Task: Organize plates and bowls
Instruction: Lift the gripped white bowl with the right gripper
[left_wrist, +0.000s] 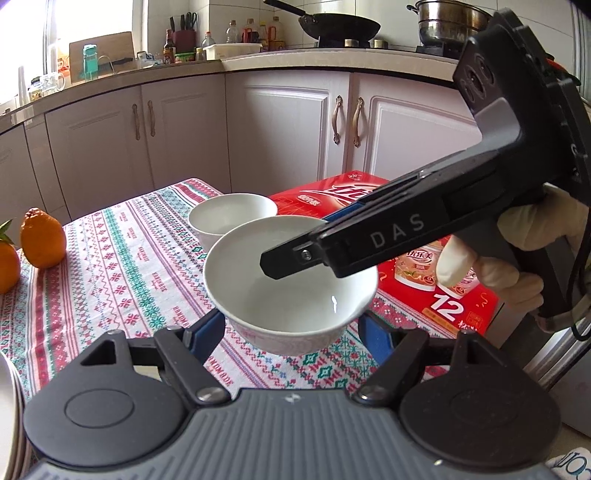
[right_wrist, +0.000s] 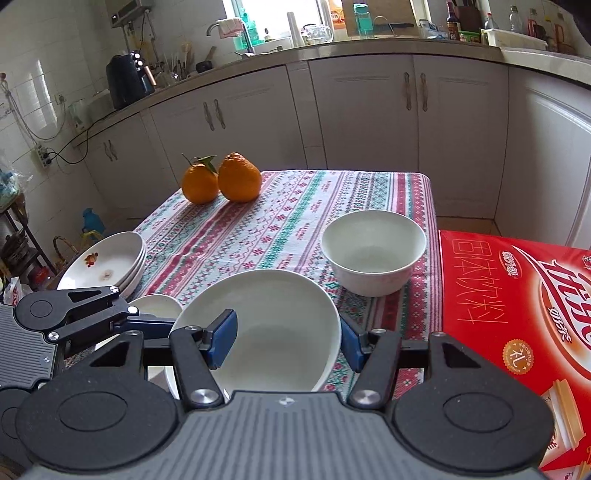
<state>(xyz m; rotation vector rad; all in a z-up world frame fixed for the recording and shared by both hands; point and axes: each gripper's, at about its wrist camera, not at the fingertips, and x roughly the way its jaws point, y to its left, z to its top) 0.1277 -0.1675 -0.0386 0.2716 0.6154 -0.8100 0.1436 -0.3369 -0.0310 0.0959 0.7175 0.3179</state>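
Bowl (left_wrist: 288, 295), white and deep, hangs clear of the patterned tablecloth (right_wrist: 258, 221) at the centre of the left wrist view, held by both tools at once. The left gripper (left_wrist: 290, 328) has its blue pads pressed on either side of the bowl's lower body at the bottom of that frame. The right gripper (right_wrist: 288, 343) reaches in from the right edge, carried by a gloved hand (left_wrist: 517, 266). One of its fingers lies inside the bowl and the other outside the rim, so its jaws are clamped on the bowl's wall.

In the right wrist view the bowl fills the lower centre. A second bowl (right_wrist: 373, 251) stands on the cloth up and to the right of it. A stack of plates (right_wrist: 103, 262) sits at the left edge of the table, two oranges (right_wrist: 221, 181) at the far left corner, and a red box (right_wrist: 517, 314) at the right.
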